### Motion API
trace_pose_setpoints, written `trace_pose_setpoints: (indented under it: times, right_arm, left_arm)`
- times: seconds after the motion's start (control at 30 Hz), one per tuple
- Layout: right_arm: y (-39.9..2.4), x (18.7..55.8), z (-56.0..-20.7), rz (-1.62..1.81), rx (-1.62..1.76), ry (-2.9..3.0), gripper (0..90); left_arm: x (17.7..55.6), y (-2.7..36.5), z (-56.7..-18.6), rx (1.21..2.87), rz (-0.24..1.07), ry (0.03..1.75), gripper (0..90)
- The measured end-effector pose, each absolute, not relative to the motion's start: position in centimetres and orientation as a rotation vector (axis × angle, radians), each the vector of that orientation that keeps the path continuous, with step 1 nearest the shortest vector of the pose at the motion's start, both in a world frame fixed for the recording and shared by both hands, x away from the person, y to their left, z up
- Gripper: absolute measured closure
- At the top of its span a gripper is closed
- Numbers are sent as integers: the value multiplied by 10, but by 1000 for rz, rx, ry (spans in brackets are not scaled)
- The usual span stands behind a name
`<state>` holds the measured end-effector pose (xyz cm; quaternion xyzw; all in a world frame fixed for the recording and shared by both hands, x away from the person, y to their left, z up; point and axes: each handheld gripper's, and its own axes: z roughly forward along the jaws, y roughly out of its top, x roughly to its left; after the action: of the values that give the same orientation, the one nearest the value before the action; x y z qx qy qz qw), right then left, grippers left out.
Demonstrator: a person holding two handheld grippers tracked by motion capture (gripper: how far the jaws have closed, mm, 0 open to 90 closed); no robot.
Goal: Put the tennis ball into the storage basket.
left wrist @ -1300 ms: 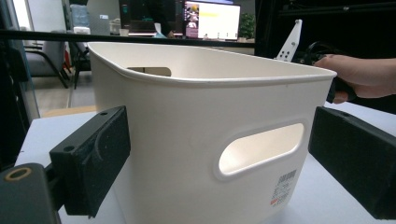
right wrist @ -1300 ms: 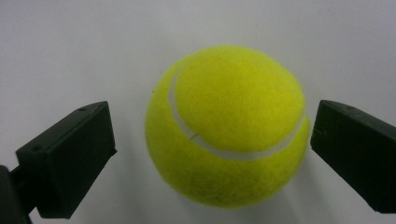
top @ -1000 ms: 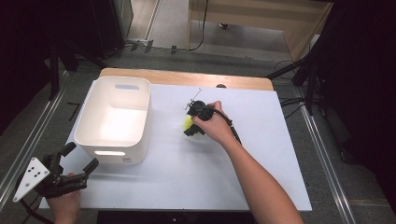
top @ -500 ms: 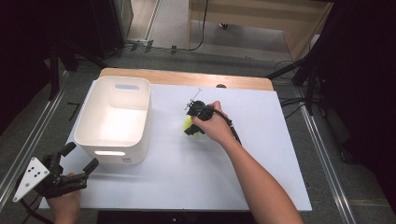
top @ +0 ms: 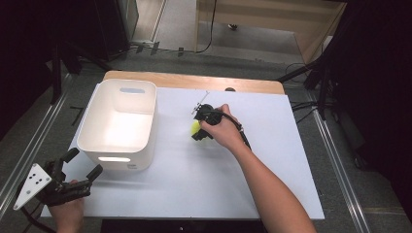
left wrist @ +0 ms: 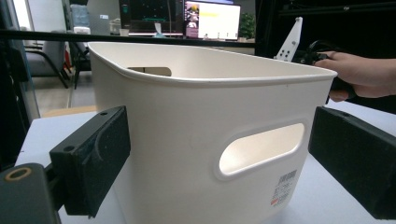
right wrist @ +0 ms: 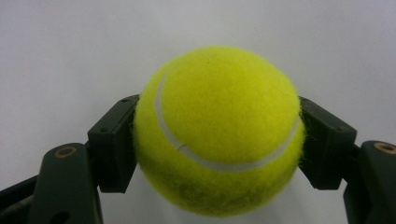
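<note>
Covering the wooden table [top: 145, 77], white sheet [top: 272, 160], grey floor [top: 335, 53] around

Both tongs are black, each with 2 blocky jaws faced by flat pads. The left tongs [top: 73, 175], at the lower left of the high view, carry a pale grey 3-cornered plate (dotted with small dark holes). The right tongs [right wrist: 219, 140] show brass-ringed screw holes, and a black cable trails behind them. Both forearms are bare.
</note>
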<state>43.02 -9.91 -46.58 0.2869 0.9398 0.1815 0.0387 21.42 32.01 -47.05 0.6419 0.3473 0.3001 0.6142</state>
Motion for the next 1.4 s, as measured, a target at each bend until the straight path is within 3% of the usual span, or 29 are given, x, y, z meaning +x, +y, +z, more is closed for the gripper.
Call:
trace_pose_setpoints:
  times: [1.4]
  right_arm:
    - [-90, 421, -409, 615, 759, 2942, 240]
  left_arm:
    - [214, 320, -471, 1479, 693, 799, 58]
